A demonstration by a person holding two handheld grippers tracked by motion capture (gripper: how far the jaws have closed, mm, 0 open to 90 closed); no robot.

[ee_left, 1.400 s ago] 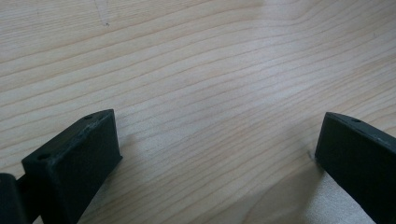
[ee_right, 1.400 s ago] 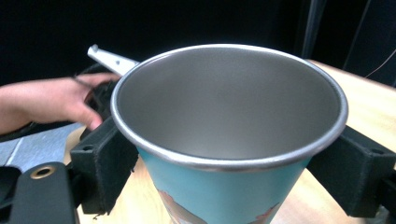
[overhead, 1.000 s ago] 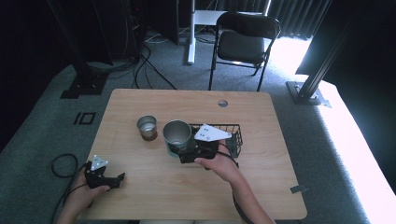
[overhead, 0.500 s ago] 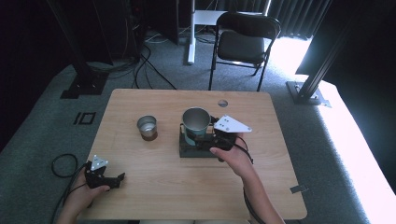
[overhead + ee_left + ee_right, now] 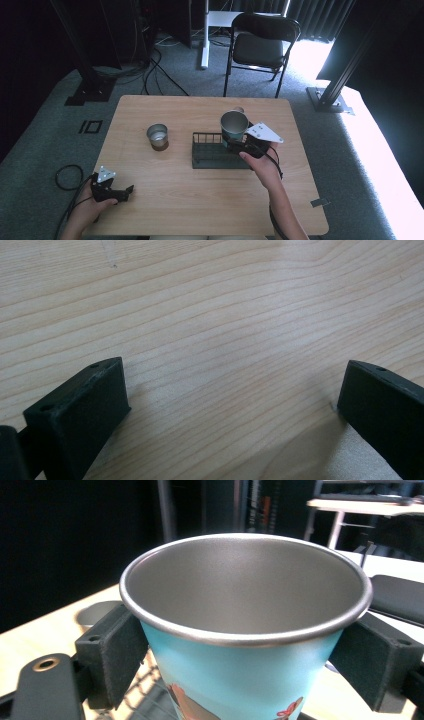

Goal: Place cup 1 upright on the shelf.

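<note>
A light-blue metal cup [image 5: 234, 127] [image 5: 245, 645] with a steel inside is held upright above the right end of a black wire basket [image 5: 210, 156]. My right gripper [image 5: 239, 144] [image 5: 245, 660] is shut on the cup, one jaw on each side below the rim. A second, smaller metal cup [image 5: 157, 136] stands on the table left of the basket. My left gripper [image 5: 120, 192] [image 5: 232, 405] rests low at the table's front left corner, jaws wide apart over bare wood with nothing between them.
The wooden table [image 5: 165, 200] has free room in front of the basket. A small round fitting [image 5: 239, 109] sits near the far edge behind the held cup. A black folding chair [image 5: 262, 40] stands beyond the table, with cables [image 5: 150, 65] on the floor.
My right gripper has carried the blue cup rightward, from the basket's left end to above its right end. The left gripper has stayed put.
</note>
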